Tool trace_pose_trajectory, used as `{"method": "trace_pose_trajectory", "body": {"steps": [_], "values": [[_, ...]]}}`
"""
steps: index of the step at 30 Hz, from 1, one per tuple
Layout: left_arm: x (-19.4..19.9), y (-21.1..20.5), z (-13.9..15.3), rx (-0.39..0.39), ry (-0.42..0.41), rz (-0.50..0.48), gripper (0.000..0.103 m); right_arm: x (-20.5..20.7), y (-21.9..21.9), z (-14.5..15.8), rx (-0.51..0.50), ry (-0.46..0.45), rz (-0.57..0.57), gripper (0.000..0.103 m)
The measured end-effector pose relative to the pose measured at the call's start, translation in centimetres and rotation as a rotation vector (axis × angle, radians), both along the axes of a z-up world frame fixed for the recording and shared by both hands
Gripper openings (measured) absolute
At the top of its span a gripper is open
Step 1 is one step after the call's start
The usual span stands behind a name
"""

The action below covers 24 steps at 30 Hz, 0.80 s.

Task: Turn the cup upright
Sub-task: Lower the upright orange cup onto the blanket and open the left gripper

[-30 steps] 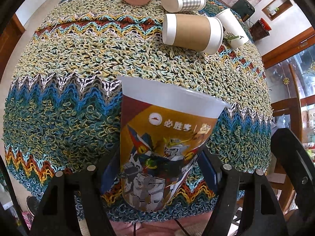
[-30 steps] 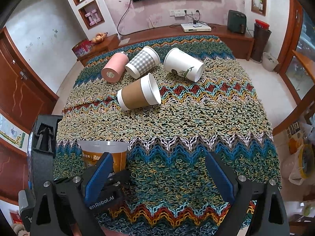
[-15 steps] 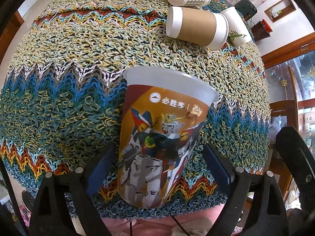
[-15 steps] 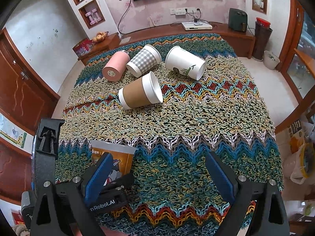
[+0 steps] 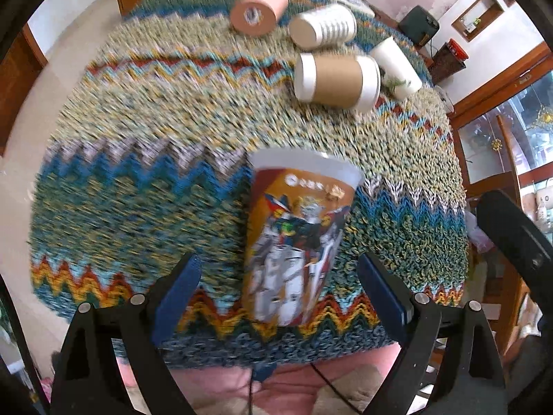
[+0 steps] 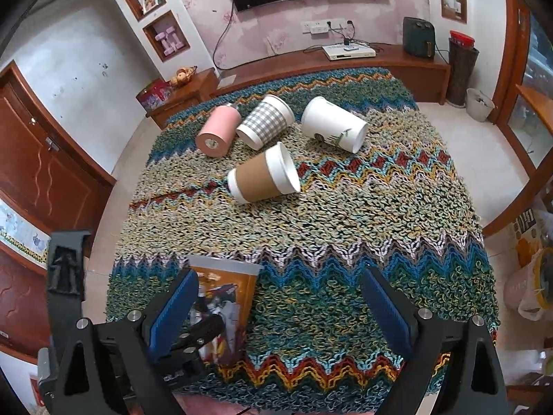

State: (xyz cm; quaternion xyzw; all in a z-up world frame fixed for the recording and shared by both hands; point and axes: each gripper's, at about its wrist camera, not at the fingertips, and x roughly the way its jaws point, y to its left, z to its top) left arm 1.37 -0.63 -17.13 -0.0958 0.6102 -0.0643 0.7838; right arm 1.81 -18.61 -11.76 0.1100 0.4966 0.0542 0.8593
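Observation:
A printed plastic cup (image 5: 297, 238) with a robot picture stands upright on the knitted zigzag cloth (image 5: 155, 159) near its front edge. My left gripper (image 5: 280, 290) is open, its blue pads wide on either side of the cup and clear of it. The cup also shows in the right wrist view (image 6: 224, 307), low left. My right gripper (image 6: 280, 304) is open and empty above the cloth, to the right of the cup. The left wrist view is motion-blurred.
Several cups lie on their sides at the far end: a pink cup (image 6: 216, 135), a checked cup (image 6: 266, 122), a white leaf-print cup (image 6: 333, 128) and a brown-sleeved cup (image 6: 262, 178). A wooden cabinet (image 6: 345, 65) stands behind.
My left gripper has opened and let go of the printed cup, then drawn back from it. The cup now stands free. The right gripper has barely moved.

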Motion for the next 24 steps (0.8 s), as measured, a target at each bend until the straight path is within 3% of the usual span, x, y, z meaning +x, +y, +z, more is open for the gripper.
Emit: {"method": "trace_pose_trajectory", "body": {"steps": [5,10,19,24], "values": [[-1.4,3.2,2.9,0.088,-0.109,0.030,0.093,-0.3,1.6,0.5,0.006,-0.008,0.031,0.096],[-2.0,6.1,3.9,0.161,-0.145,0.089,0.093,0.0,2.7,-0.2,0.025,0.022,0.039,0.096],[-2.4,9.9,3.6,0.174,-0.178,0.169,0.093,1.1,5.4,-4.0,0.025,0.120,0.064,0.096],[-1.5,10.5,2.6,0.161,-0.154,0.167,0.093,2.0,6.8,-6.3,-0.004,0.186,0.088,0.096]]}}
